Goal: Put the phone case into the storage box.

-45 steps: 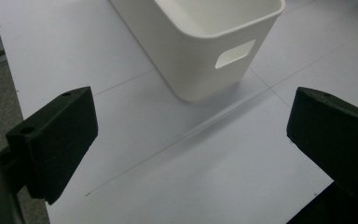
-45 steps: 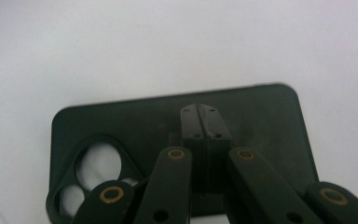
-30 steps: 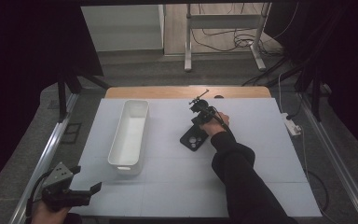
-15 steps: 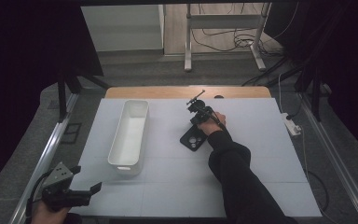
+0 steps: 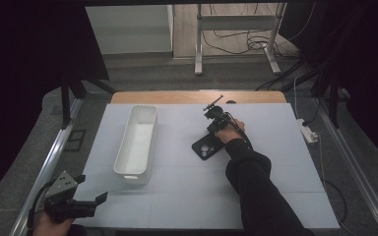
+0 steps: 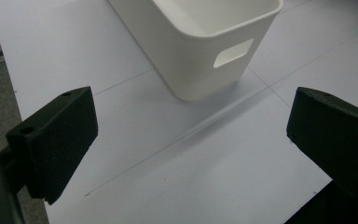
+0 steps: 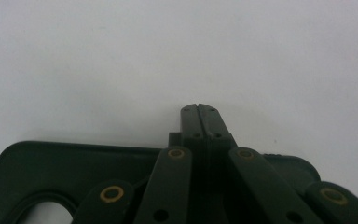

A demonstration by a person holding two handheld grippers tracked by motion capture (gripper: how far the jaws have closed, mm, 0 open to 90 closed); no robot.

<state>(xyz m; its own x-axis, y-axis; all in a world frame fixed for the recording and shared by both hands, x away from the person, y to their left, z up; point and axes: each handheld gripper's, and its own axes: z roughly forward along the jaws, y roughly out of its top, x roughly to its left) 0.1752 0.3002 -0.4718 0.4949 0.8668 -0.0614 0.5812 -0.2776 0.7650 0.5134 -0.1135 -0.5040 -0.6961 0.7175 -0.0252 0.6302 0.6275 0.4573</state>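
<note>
No text, label, brand, number or sign can be read anywhere in these views. The white bin [image 5: 136, 140] is plain on its walls and rim, the dark phone case [image 5: 207, 146] carries no legible mark, and the pale table [image 5: 177, 196] bears only faint thin lines, not writing. The surfaces close to the cameras show bare plastic and no lettering.

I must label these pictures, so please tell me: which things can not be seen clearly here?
- Phone case, right gripper view: near part hidden behind the shut right gripper; grasp unclear.
- White bin, left gripper view: far end cut by the top edge.
- Small dark spot, high view: too small to identify.
</note>
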